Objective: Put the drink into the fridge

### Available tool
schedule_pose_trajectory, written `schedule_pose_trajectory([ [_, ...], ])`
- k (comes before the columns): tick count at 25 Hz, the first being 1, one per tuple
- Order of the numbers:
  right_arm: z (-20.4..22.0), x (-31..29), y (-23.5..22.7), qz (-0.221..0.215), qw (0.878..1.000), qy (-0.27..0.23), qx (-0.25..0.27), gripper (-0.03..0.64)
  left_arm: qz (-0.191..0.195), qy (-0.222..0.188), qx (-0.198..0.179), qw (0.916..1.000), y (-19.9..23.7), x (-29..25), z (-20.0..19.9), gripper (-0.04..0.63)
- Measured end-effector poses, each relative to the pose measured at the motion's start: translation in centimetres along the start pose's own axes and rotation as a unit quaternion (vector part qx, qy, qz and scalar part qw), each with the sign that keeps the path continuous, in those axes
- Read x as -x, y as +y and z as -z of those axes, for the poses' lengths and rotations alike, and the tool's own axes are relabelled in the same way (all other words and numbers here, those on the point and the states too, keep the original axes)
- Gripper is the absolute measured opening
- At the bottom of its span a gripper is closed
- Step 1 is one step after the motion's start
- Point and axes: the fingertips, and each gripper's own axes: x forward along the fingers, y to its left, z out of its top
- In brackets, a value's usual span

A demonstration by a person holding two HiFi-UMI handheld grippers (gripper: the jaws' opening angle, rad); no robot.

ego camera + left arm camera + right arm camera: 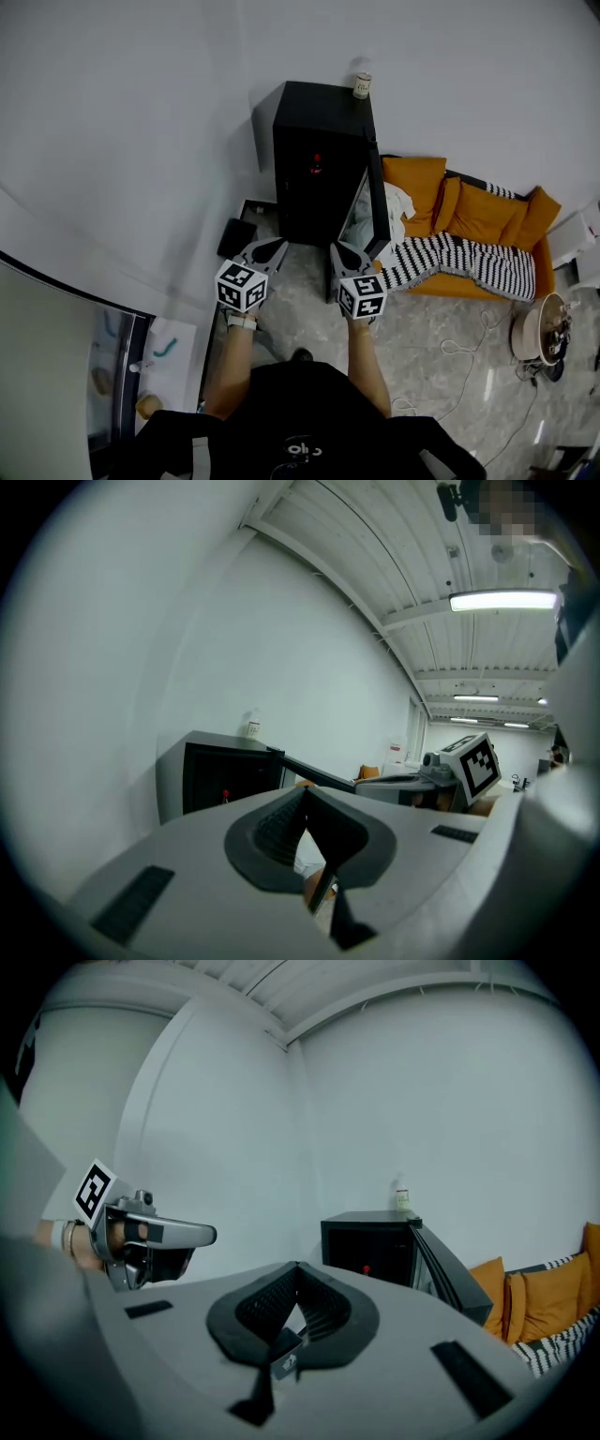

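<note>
Jaws together on left gripper (pixel 277 243), right gripper (pixel 337 247); one fridge (pixel 314 187), one bottle (pixel 362 86).

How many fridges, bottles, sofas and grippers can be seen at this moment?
fridge: 1
bottle: 1
sofa: 1
grippers: 2, the left gripper and the right gripper
Total: 5

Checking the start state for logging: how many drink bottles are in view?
1: a bottle stands on top of the black fridge, by the wall. Others may be hidden in the fridge's dark interior.
</note>
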Motion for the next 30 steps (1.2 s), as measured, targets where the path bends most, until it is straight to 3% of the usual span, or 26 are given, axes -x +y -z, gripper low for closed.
schedule_pose_trajectory([
  [30, -0.4, 0.38, -0.9, -0.004, 1.0, -0.001, 0.01, 0.008, 0.0, -0.012, -0.004, 0.9999, -0.48, -0.56, -0.72, 0.005],
])
